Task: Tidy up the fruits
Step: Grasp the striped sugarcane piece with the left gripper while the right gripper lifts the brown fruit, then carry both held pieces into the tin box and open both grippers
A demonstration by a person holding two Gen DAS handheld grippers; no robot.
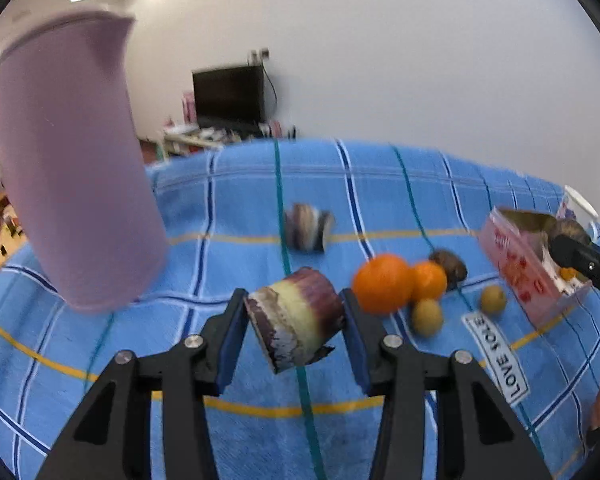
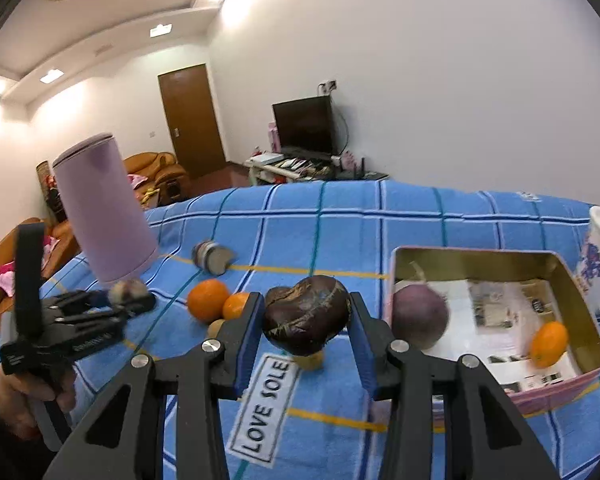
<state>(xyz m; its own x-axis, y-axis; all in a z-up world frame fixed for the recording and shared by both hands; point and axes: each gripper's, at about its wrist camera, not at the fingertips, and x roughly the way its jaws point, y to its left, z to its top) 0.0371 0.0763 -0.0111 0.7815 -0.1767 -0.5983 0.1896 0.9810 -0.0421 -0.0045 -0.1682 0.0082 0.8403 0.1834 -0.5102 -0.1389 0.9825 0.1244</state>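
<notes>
"LOVE SOLE" reads the label [image 2: 263, 407] on the blue plaid cloth [image 2: 340, 216], just left of the pink tin [image 2: 548, 394] (2 fruits inside). Left gripper [image 1: 295, 322] clamps a sugarcane chunk [image 1: 296, 316]; right gripper [image 2: 305, 322] squeezes a dark chestnut [image 2: 306, 314] beside the tin. White walls, black TV [image 2: 304, 126] beyond.

Both wrist views look forward, low and close over the blue plaid cloth [image 1: 380, 184], toward the television [image 2: 304, 126]; both catch the oranges [image 1: 384, 282].
</notes>
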